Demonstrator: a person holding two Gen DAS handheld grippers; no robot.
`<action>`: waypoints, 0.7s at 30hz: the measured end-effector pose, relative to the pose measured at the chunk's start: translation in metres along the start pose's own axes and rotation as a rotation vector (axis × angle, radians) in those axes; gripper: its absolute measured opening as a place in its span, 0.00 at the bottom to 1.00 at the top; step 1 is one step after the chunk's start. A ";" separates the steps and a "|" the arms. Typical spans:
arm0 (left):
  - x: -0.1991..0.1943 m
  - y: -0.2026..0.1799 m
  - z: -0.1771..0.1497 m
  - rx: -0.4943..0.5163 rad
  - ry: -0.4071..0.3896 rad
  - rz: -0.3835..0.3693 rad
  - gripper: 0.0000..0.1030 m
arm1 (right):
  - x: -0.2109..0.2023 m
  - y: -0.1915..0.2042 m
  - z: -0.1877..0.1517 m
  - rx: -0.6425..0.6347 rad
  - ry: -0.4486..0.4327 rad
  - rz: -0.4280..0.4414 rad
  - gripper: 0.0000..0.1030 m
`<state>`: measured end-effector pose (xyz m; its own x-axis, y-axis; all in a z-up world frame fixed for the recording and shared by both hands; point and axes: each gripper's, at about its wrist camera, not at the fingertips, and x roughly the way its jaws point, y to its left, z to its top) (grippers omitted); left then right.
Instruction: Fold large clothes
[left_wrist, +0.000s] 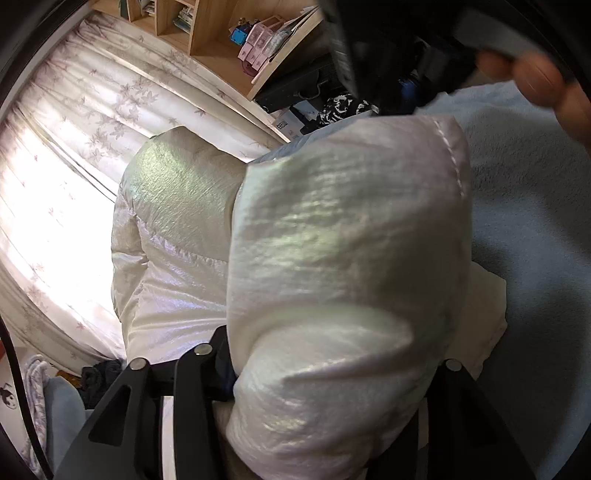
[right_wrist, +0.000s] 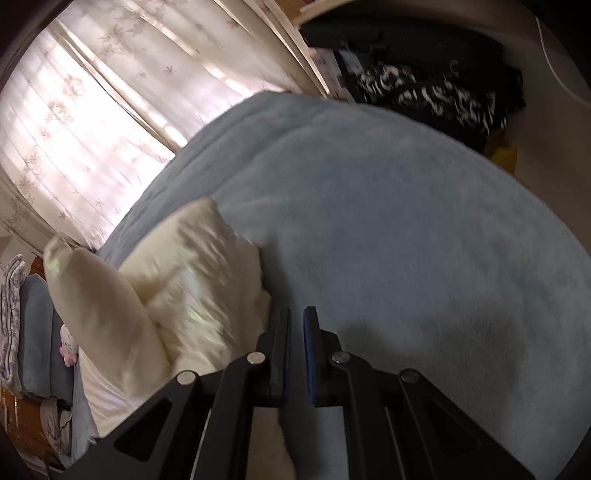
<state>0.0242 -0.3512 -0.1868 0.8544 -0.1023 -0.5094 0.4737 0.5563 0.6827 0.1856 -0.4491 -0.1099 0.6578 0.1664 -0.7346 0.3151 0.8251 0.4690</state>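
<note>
Garment: the puffy, pearly white quilted jacket (left_wrist: 332, 266) lies bunched on your pale blue fleecy bed cover (right_wrist: 406, 221), toward its left side in the right wrist view, near the window end.
Left gripper: your left gripper (left_wrist: 325, 376) has a thick padded fold of the jacket bulging up between its black fingers (left_wrist: 195, 373); the fabric hides the pads, so you cannot tell whether they press on it or have let go.
Right gripper: your right gripper (right_wrist: 295, 354) is clenched, its two fingers drawn close with only a narrow slit and nothing between them; it hangs above bare blue cover just beside the jacket's edge.
Hand: your hand (left_wrist: 546, 85) shows blurred at the upper right of the left wrist view.
Surroundings: a sheer leaf-patterned white curtain (left_wrist: 74, 155) glows behind the bed; a light wooden shelf unit (left_wrist: 221, 40) stands beyond it.
</note>
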 end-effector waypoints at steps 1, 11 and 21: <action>0.001 0.009 0.007 0.000 -0.002 -0.013 0.49 | 0.002 -0.002 -0.002 0.001 0.013 0.005 0.06; -0.009 0.067 0.011 -0.068 0.021 -0.364 0.91 | -0.036 0.030 0.000 -0.111 -0.035 0.075 0.53; -0.028 0.170 0.006 -0.312 -0.018 -0.712 0.94 | -0.055 0.076 0.005 -0.221 -0.019 0.159 0.69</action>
<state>0.0825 -0.2590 -0.0534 0.3714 -0.5339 -0.7596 0.8300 0.5575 0.0139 0.1769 -0.3986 -0.0315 0.7008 0.2949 -0.6496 0.0509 0.8876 0.4579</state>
